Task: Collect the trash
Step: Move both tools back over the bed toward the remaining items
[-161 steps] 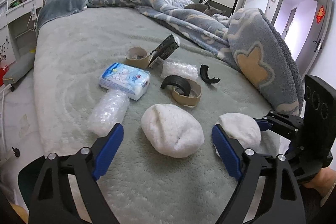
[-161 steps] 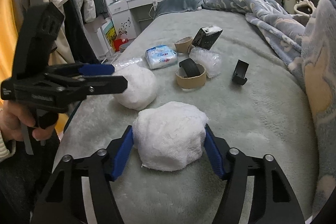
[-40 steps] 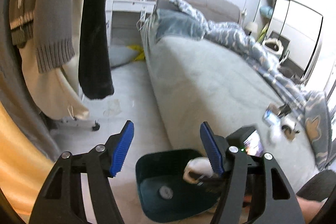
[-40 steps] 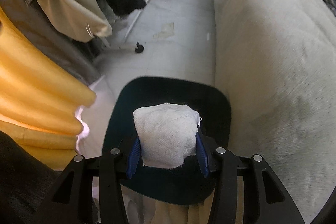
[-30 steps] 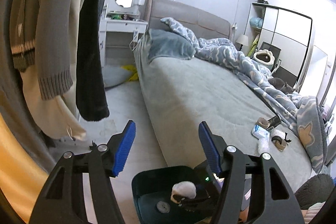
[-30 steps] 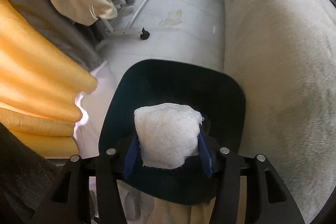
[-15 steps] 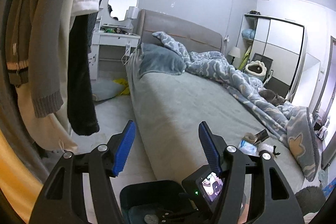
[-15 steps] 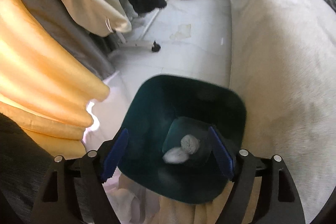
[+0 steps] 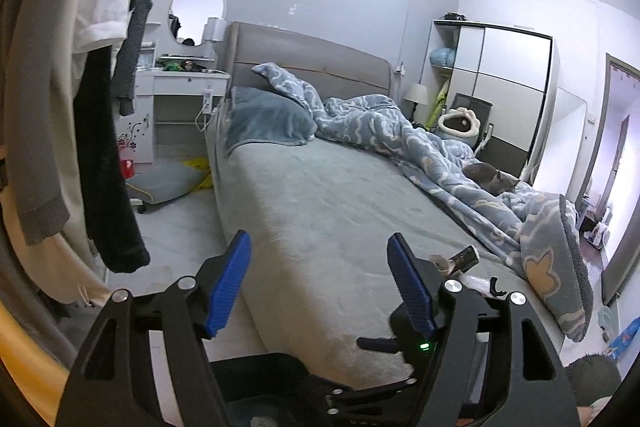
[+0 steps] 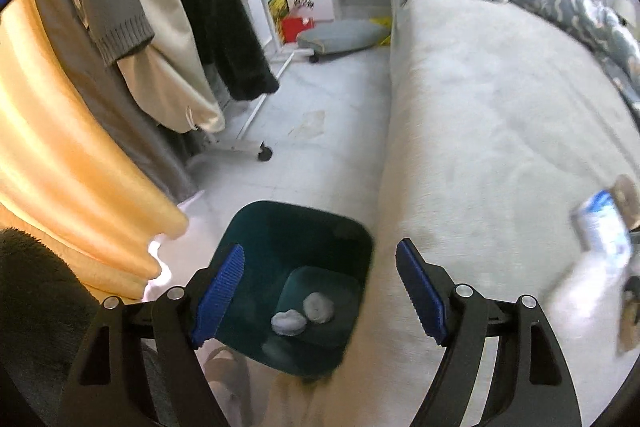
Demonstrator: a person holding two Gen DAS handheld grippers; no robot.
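Observation:
A dark green trash bin (image 10: 244,227) stands on the floor beside the bed, with two white paper wads (image 10: 302,315) at its bottom. My right gripper (image 10: 320,291) is open and empty above the bin. My left gripper (image 9: 320,283) is open and empty, raised over the bed's near corner; the right gripper's body shows below it. More trash lies on the bed: a cardboard roll and a dark box (image 9: 460,259) in the left wrist view, a blue-white tissue pack (image 10: 604,223), blurred, in the right wrist view.
A grey-green bed (image 9: 340,211) with a blue blanket (image 9: 420,147) and a cat (image 9: 492,179) fills the right. Clothes hang on a wheeled rack (image 10: 200,39) at left, by a yellow curtain (image 10: 60,147). A white dresser (image 9: 180,107) and a floor cushion (image 10: 340,35) stand farther back.
My right gripper opened and dropped the white wad into the bin, then lifted and swung toward the bed. My left gripper tilted up, so the bin has nearly left its view.

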